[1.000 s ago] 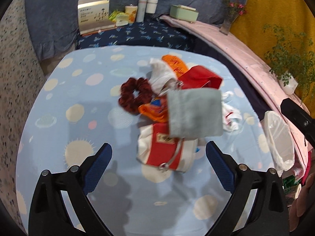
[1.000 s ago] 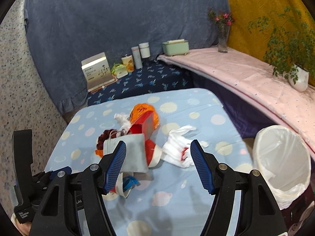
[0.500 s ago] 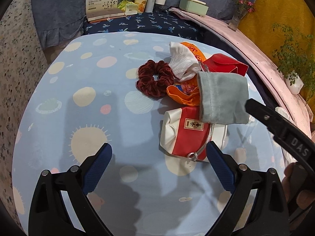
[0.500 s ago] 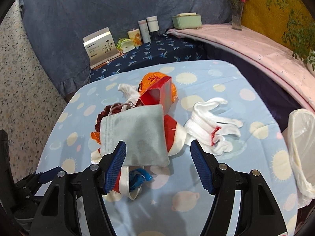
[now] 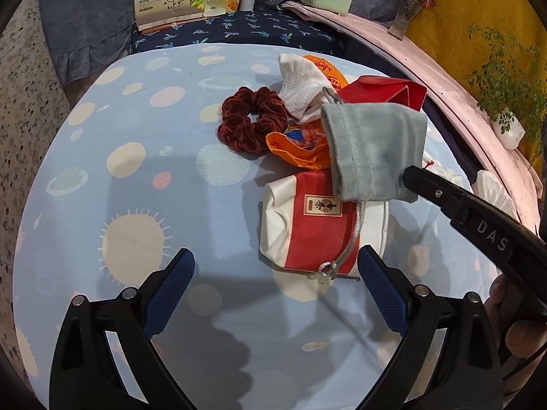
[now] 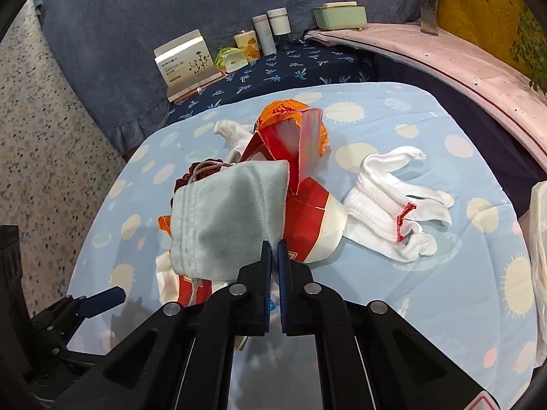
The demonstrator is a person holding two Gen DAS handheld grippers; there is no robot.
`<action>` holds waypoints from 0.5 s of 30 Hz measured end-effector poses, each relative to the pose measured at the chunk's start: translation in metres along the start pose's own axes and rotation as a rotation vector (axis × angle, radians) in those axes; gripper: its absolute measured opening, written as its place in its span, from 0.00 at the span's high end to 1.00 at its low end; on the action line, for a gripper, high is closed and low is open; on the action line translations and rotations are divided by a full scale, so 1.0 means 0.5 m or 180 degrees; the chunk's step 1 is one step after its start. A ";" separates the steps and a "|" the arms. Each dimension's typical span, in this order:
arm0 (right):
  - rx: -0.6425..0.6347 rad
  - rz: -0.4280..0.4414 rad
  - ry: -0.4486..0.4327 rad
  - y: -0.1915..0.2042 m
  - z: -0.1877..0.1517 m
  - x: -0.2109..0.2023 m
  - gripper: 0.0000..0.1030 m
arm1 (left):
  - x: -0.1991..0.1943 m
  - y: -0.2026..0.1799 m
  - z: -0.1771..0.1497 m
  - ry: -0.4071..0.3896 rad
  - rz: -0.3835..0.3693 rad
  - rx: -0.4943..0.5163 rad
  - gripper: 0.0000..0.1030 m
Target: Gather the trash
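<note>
Pinching a corner of a grey velvet drawstring pouch, the right hand-held gripper has its blue pads closed on the fabric, while the left hand-held gripper hovers with its jaws spread wide and nothing between them. The pouch lies on top of a small heap at the middle of the sun-patterned surface, draped over a red-and-white paper packet and an orange wrapper, its silver cord trailing down across the packet. A dark red scrunchie sits just beside the heap, and white gloves lie near it on the right. A red carton leans behind the pouch. The pouch looks light, limp and slightly fuzzy, so a corner grip should hold, though the cloth will sag and swing and the dangling cord may snag the packet. A white-lined bin waits at the surface's right edge.
</note>
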State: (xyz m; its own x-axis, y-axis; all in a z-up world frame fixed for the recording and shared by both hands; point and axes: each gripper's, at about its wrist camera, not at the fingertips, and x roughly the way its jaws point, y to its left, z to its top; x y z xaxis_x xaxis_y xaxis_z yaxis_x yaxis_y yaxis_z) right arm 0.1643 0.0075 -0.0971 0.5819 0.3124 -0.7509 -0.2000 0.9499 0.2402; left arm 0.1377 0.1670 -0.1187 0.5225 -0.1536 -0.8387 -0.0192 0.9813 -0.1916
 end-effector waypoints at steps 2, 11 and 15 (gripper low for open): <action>0.0010 0.0022 -0.0042 -0.005 0.000 -0.014 0.96 | 0.002 -0.008 -0.002 0.0006 -0.0001 0.0029 0.11; 0.0086 0.0160 -0.0291 -0.018 0.015 -0.096 0.97 | -0.007 -0.048 -0.007 -0.0012 -0.0081 0.0130 0.11; 0.0126 0.0204 -0.0425 -0.028 0.023 -0.136 0.97 | -0.012 -0.074 -0.013 -0.0008 -0.0136 0.0204 0.11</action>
State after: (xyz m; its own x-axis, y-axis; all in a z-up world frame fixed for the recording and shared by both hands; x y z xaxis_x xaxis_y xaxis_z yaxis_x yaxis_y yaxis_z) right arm 0.1363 -0.0267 -0.0424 0.6692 0.3686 -0.6453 -0.2105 0.9268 0.3111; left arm 0.1297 0.1311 -0.1096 0.5237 -0.1952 -0.8292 0.0578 0.9793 -0.1940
